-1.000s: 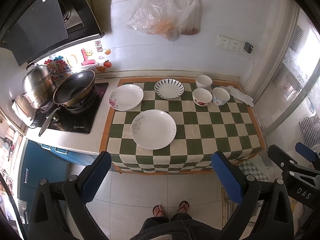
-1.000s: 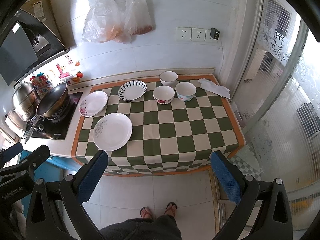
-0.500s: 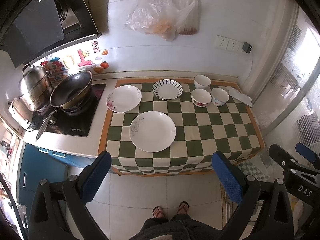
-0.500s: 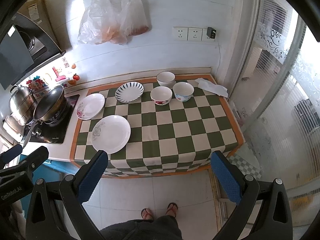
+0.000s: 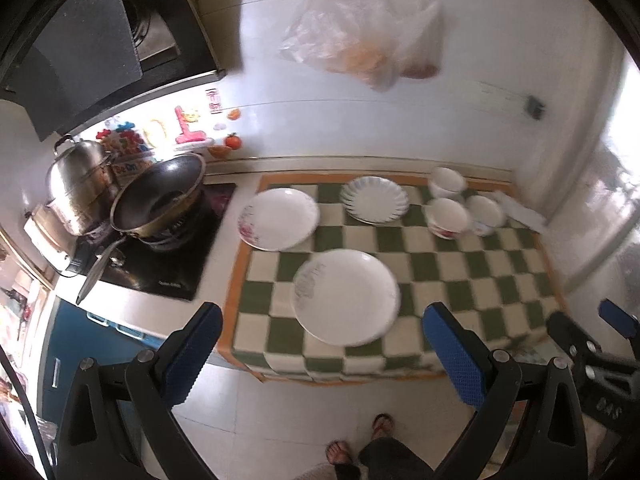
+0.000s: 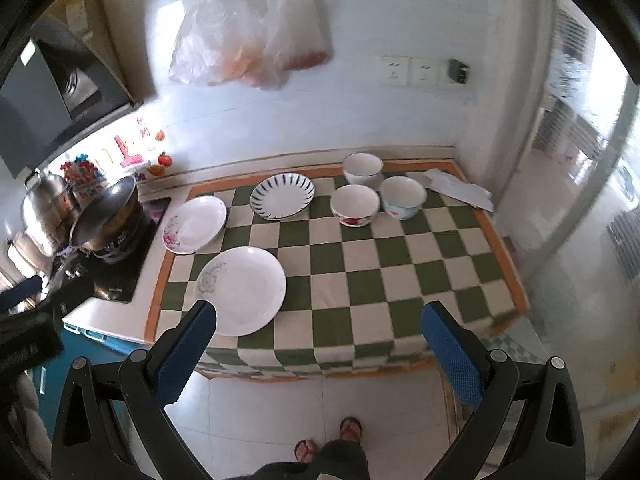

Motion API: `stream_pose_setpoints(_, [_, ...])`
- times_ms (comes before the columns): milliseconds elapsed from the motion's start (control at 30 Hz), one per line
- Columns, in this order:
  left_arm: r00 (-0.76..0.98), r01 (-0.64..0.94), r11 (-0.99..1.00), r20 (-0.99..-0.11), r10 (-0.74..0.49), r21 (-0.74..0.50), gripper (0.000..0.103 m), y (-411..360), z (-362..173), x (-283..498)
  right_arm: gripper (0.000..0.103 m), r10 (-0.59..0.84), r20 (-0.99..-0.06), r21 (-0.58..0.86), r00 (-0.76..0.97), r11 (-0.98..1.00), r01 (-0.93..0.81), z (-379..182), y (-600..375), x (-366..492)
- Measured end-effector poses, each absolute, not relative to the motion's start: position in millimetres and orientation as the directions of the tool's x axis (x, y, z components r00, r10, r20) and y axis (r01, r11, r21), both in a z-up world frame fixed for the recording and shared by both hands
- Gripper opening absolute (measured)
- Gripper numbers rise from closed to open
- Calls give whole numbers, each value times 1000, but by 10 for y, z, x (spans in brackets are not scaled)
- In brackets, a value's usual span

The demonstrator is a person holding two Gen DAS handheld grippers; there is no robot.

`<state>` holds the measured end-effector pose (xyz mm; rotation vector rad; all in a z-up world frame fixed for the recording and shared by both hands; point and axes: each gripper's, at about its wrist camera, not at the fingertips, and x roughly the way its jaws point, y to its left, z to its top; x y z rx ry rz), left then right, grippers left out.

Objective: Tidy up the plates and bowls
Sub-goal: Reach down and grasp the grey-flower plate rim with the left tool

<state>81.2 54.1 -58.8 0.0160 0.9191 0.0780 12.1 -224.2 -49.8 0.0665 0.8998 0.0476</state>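
Note:
On the green-and-white checkered cloth (image 6: 400, 264) lie a large white plate (image 6: 242, 290) near the front left, a flower-edged plate (image 6: 195, 224) behind it, and a blue-striped plate (image 6: 282, 196) at the back. Three bowls stand at the back right: a white one (image 6: 363, 168), a red-flowered one (image 6: 355, 205) and a blue-flowered one (image 6: 402, 197). The large plate (image 5: 346, 296) also shows in the left wrist view. My left gripper (image 5: 324, 356) and right gripper (image 6: 320, 352) are both open and empty, held above the floor in front of the counter.
A wok (image 5: 160, 196) and a steel pot (image 5: 80, 180) sit on the black hob left of the cloth. Plastic bags (image 6: 248, 40) hang on the wall above. A folded white cloth (image 6: 460, 190) lies at the back right. A glass partition stands right.
Both grippers have moved forward toward the counter, so the plates and bowls look larger. Both stay open. Nothing on the cloth has moved.

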Motion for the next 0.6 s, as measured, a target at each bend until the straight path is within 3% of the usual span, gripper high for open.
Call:
stream_pose_setpoints(333, [356, -116, 993, -932, 72, 32, 103, 813, -2051, 1924, 102, 214, -896, 190, 390, 977, -100, -2071, -2017, 1447])
stream_pose_setpoints(500, [265, -163, 986, -962, 65, 22, 103, 937, -2641, 2353, 99, 278, -924, 248, 262, 958, -144, -2785, -1856, 2100])
stream_pose_setpoints(600, [208, -201, 980, -976, 58, 15, 98, 1043, -2960, 2565, 95, 304, -934, 280, 187, 949, -147, -3122, -1787, 2447])
